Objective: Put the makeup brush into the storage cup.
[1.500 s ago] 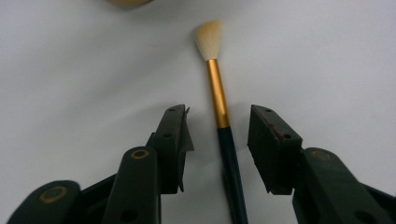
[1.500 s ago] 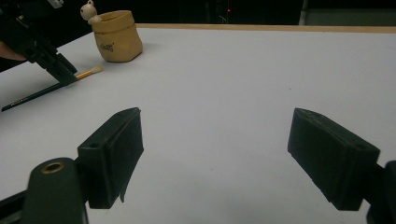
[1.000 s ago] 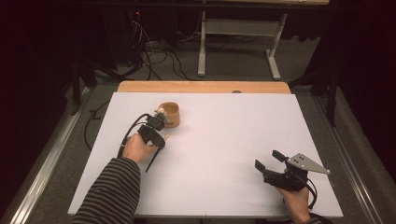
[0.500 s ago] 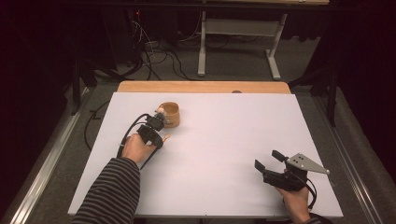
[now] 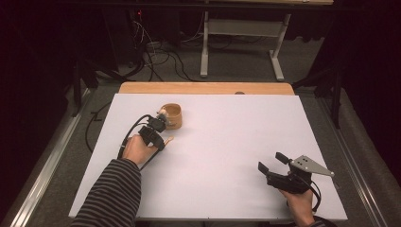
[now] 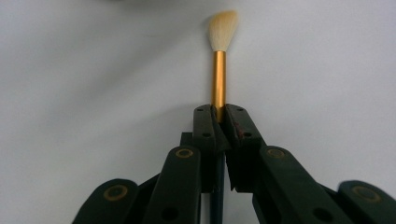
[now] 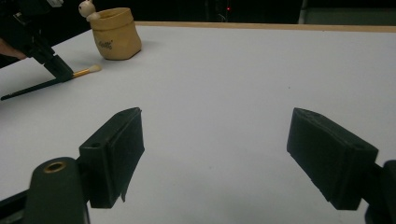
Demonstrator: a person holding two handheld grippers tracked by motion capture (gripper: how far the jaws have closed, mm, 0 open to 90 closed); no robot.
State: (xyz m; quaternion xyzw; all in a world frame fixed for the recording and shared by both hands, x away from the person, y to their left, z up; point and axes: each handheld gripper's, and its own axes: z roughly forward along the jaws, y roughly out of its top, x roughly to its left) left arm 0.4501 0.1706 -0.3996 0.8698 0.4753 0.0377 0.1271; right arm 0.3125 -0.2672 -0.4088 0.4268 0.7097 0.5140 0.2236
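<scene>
A brush (image 6: 218, 79) with a gold ferrule, pale bristles and a dark handle lies low over the white table (image 5: 227, 137). My left gripper (image 6: 219, 114) is shut on its ferrule end; the jaws have just been closing with the brush between them. In the high view the left gripper (image 5: 161, 141) is at the table's left, just in front of a tan pouch-shaped holder (image 5: 171, 116), and the brush tip (image 5: 169, 139) pokes out to the right. My right gripper (image 5: 272, 161) stands open with nothing in it at the front right, seen in its own view (image 7: 233, 154) facing the holder (image 7: 115, 33) and the brush (image 7: 86, 71).
A small pale figure (image 7: 86, 8) sticks up at the holder's rim. A wooden strip (image 5: 205, 88) runs along the table's far edge. Beyond it are floor cables (image 5: 156, 52) and a metal table leg (image 5: 204, 52). A striped sleeve (image 5: 111, 194) comes in at the lower left.
The left gripper's jaws have drawn a little closer around the brush. Both hands have kept their places.
</scene>
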